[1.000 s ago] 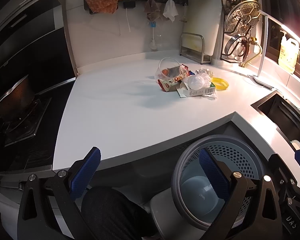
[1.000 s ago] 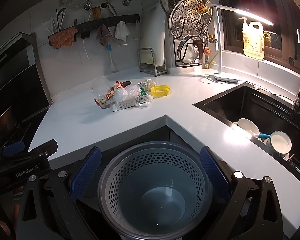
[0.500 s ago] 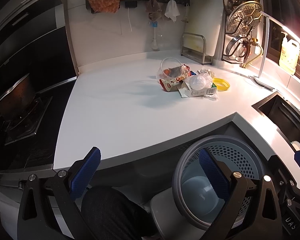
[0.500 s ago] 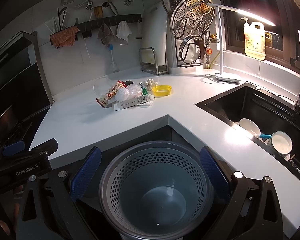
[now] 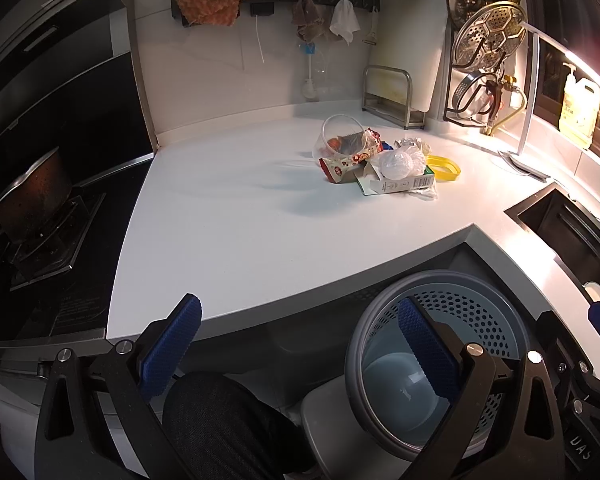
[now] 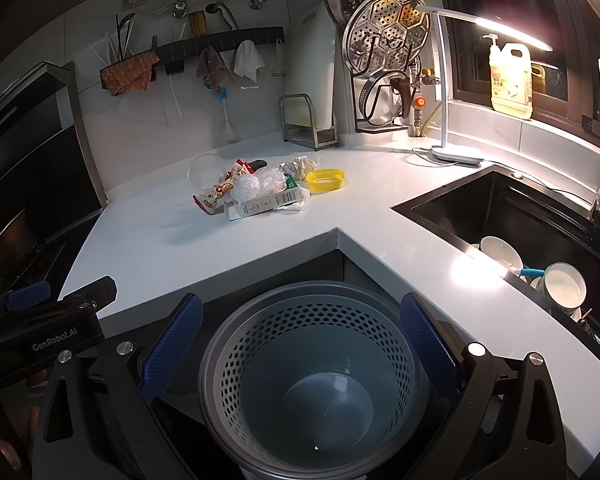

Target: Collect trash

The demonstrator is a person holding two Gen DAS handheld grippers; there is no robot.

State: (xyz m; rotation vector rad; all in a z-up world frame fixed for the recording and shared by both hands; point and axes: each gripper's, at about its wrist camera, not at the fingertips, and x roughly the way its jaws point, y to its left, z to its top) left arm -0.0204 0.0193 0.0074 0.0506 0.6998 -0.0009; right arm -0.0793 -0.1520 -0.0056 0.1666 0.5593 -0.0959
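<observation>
White stone bench [image 5: 240, 220] runs from a dark hob on the far left, where a brown pot [image 5: 32, 196] sits on the burner, round to a black sink [image 6: 540, 240] on the right holding white bowls [image 6: 564, 286]. Between them, toward the back wall, the trash [image 5: 380, 160] lies in one heap: a clear plastic cup [image 5: 340, 136] on its side, a red snack wrapper [image 5: 344, 164], a crumpled clear bag [image 5: 400, 162] on a white carton [image 5: 404, 184], and a yellow lid [image 5: 444, 168] just beside it. Open bench lies in front of the heap. Below the bench corner stands a grey perforated bin [image 6: 308, 380], empty. The left gripper [image 5: 300, 350] hangs over the bench edge with jaws spread wide, holding nothing; the right gripper [image 6: 300, 352] hovers over the bin, jaws equally wide and empty.
</observation>
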